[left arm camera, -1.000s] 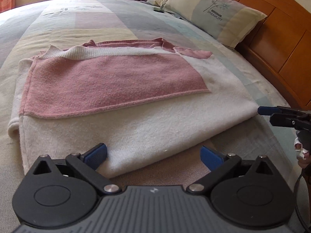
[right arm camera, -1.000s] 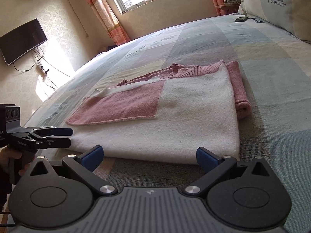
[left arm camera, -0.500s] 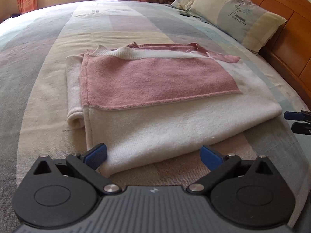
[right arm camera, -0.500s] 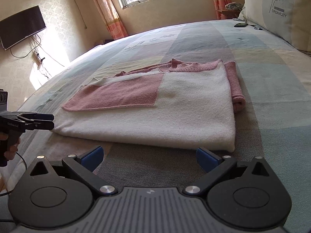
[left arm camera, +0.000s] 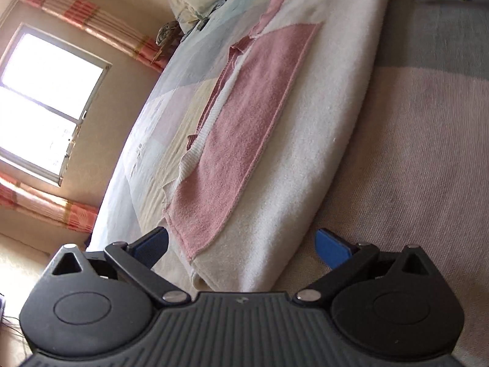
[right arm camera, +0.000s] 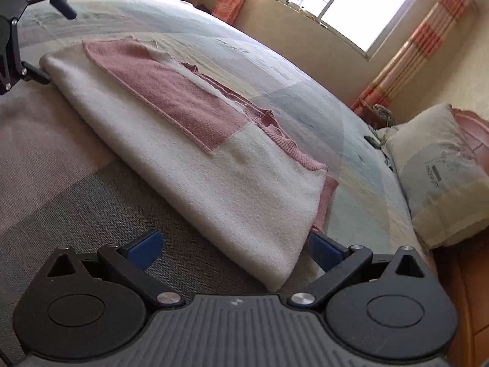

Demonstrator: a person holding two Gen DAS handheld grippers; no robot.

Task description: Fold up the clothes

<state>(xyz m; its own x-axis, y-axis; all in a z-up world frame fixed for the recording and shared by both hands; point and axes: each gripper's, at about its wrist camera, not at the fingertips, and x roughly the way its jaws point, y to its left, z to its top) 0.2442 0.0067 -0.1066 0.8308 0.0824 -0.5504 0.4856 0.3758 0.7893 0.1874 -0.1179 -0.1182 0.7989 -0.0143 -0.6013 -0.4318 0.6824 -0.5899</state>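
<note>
- Left gripper [left arm camera: 241, 244]: jaws spread wide and empty, rolled onto its side, straddling one near corner of the folded sweater [left arm camera: 275, 140].
- Right gripper [right arm camera: 233, 246]: likewise spread wide and empty, straddling the opposite near corner; its lower blue pad sits just beside the pink layer showing under the cream one.
- Folded sweater: a cream and pink knit, lying flat as a thick rectangle on the patchwork bedspread [right arm camera: 91, 202], near the bed's front edge.
- Step in hand, as judged: a paired pinch of the two near corners, ahead of a further fold away from the person.
- For a good grip, each lower finger should slide between bedspread and knit so that every layer is caught; a shallow bite would likely lift only the cream top layer and let the pink patch [left arm camera: 244, 128] slip.
- Both corners should rise together and level, or the stack may skew.
- Surroundings: pillow [right arm camera: 440, 171] against the wooden headboard [right arm camera: 476, 134], well apart from the sweater; window [right arm camera: 342, 3] with striped curtains [right arm camera: 412, 42] beyond.
- Obstruction: nothing rests on the sweater; the far bedspread is free to receive the fold.
</note>
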